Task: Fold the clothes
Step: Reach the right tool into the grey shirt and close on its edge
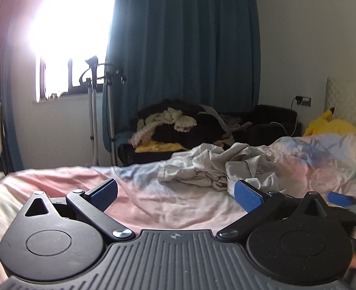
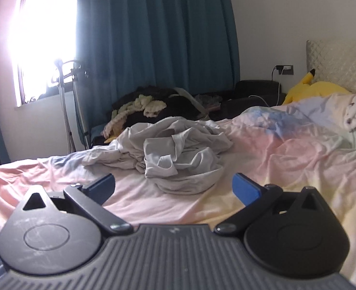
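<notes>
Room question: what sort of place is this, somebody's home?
Most likely a bedroom in a home. There is a bed with a rumpled pastel sheet and a padded headboard, a yellow plush toy by the pillows, and blue curtains beside a bright window.

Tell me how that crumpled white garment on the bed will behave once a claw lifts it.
The crumpled white garment lies in soft folds and creases, so it will probably hang limp and unfurl when lifted. It looks thin, so likely light. Its layers overlap in a bunch on the pastel sheet, so one pinch may drag several folds along.
</notes>
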A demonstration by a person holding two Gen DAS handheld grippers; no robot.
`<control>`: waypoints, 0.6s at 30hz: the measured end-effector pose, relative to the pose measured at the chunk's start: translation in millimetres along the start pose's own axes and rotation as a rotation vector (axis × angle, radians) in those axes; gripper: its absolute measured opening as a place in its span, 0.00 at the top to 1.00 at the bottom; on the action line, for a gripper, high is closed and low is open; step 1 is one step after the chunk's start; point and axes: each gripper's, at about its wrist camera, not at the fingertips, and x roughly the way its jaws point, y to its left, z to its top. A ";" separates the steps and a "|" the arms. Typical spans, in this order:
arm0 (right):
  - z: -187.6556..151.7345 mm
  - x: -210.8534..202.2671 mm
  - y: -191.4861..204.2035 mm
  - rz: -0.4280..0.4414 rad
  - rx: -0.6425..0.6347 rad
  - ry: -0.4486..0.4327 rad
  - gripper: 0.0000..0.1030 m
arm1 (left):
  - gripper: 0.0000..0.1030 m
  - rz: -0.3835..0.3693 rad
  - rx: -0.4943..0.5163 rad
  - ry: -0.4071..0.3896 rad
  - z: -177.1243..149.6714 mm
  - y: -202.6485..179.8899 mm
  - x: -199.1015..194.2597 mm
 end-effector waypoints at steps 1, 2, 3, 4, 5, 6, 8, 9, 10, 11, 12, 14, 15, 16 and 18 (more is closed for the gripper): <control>1.3 15.7 0.7 0.009 0.005 0.010 0.04 | 0.00 -0.014 -0.015 0.020 -1.4 2.0 5.0; 2.7 32.4 1.8 0.017 0.012 0.019 0.07 | 0.00 -0.039 -0.032 0.040 -3.1 4.2 10.0; 4.0 49.2 3.1 0.023 0.020 0.028 0.09 | 0.00 -0.065 -0.052 0.057 -5.2 6.6 14.9; 5.3 65.9 4.3 0.029 0.029 0.038 0.17 | 0.00 -0.084 -0.071 0.075 -7.5 8.7 19.9; 6.6 82.7 5.5 0.035 0.038 0.047 0.22 | 0.00 -0.097 -0.085 0.093 -9.8 10.6 24.8; 7.4 100.4 6.7 0.040 0.053 0.056 0.23 | 0.00 -0.104 -0.098 0.107 -11.9 12.5 29.3; 7.3 132.9 8.1 0.038 0.084 0.076 0.33 | 0.00 -0.113 -0.123 0.128 -15.8 16.1 38.6; 6.7 147.7 8.4 0.036 0.097 0.087 0.37 | 0.00 -0.115 -0.135 0.138 -17.7 18.2 43.5; 5.0 159.8 8.3 0.034 0.107 0.099 0.42 | 0.00 -0.117 -0.148 0.149 -20.4 22.0 49.4; 2.8 169.7 7.9 0.030 0.114 0.108 0.44 | 0.00 -0.120 -0.162 0.161 -22.7 25.7 55.2; 0.6 179.6 7.5 0.027 0.121 0.118 0.47 | 0.00 -0.124 -0.171 0.170 -24.5 26.8 59.9; -2.7 189.4 3.9 0.024 0.130 0.130 0.73 | 0.00 -0.132 -0.189 0.188 -27.8 28.8 69.0; -3.4 189.4 2.5 0.027 0.130 0.124 0.78 | 0.00 -0.134 -0.193 0.194 -28.8 29.2 72.4; -3.1 186.1 2.0 0.032 0.127 0.104 0.84 | 0.00 -0.135 -0.197 0.201 -29.8 29.5 75.8; 0.2 174.9 3.4 0.036 0.099 0.079 0.88 | 0.00 -0.137 -0.210 0.208 -32.2 29.1 78.7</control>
